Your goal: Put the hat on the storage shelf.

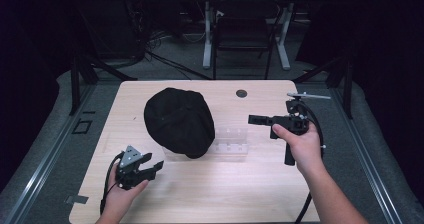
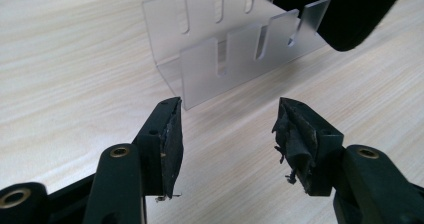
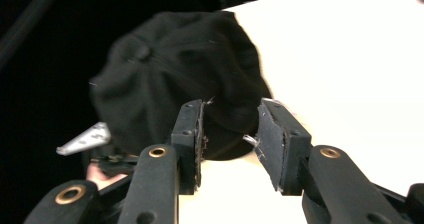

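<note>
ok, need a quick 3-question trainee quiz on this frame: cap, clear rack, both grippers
1. True or false: the black cap rests on the clear slotted rack.
2. What is between the left gripper jaws?
A. the cap
B. the rack
C. nothing
3. What does the right gripper point toward?

Key:
1. True; it covers the rack's left end.
2. C; the jaws stand open over the bare table.
3. The cap, with open and empty jaws.

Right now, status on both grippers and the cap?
Left gripper open, empty, near table edge. Right gripper open, empty, aimed at black cap. Cap sits on clear slotted stand. Nothing in the way.
</note>
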